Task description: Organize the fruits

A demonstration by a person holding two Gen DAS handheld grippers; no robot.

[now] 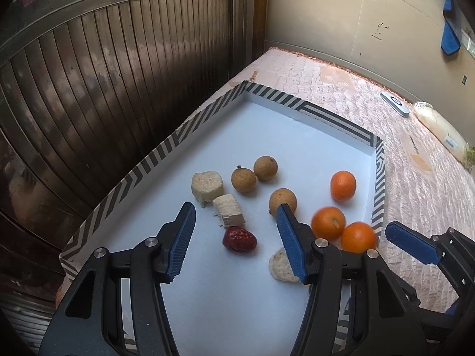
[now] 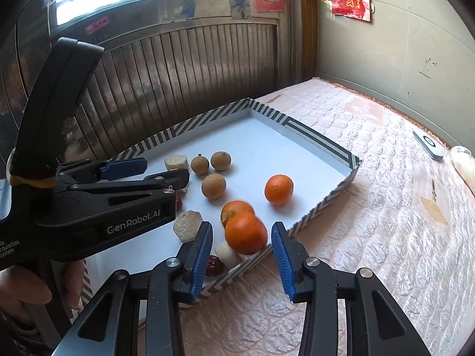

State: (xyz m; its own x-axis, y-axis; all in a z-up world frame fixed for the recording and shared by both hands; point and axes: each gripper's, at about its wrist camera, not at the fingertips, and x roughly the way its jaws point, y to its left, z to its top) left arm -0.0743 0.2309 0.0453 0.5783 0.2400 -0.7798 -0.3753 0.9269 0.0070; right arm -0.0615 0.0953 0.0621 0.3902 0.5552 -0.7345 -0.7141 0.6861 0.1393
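We hold the left gripper with fingers apart above a red date in the striped-rimmed tray on the mattress, while our right gripper, fingers also apart, flanks two touching tangerines near three longans.

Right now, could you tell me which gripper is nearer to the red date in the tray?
Left. The left gripper hangs just above the red date, which lies between its fingers; the right gripper is off beside the tray's rim.
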